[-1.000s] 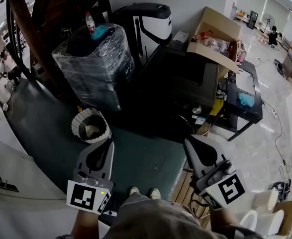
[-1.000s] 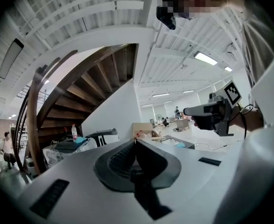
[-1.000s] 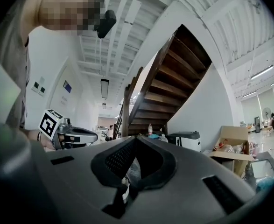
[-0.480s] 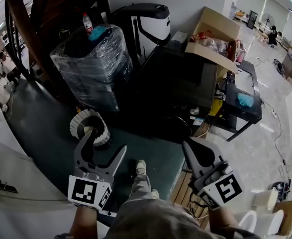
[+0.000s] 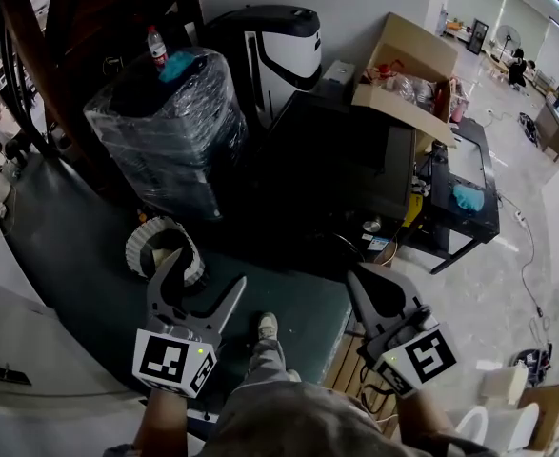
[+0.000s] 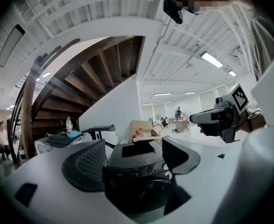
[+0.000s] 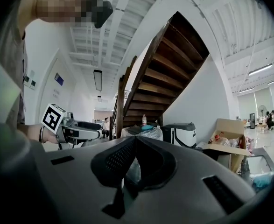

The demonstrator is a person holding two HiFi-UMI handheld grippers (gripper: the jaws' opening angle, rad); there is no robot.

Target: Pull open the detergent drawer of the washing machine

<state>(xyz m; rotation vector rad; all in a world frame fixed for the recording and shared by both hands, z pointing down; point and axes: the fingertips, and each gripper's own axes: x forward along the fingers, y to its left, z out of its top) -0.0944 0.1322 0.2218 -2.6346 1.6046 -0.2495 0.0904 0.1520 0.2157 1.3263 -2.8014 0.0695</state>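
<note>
The washing machine [image 5: 346,150] is a dark box standing against the wall, well ahead of both grippers. In the left gripper view the washing machine [image 6: 137,164] shows between the jaws, far off; its drawer front is too dark to make out. My left gripper [image 5: 201,276] is open with nothing between its fingers and hangs over the green floor. My right gripper [image 5: 357,276] is shut and empty, beside the left at the same height. The right gripper view shows its pads [image 7: 136,157] pressed together, and the left gripper [image 7: 76,129] off to the side.
A film-wrapped black appliance [image 5: 165,131] with a bottle [image 5: 155,44] on top stands left of the machine. A white bin [image 5: 160,246] sits on the floor just ahead of the left gripper. A cardboard box [image 5: 412,65] and a black table [image 5: 465,193] are right. My foot [image 5: 268,327] is forward.
The left gripper's jaws have gone from shut to wide open. Both grippers have moved forward a little and sunk slightly. One foot has stepped forward.
</note>
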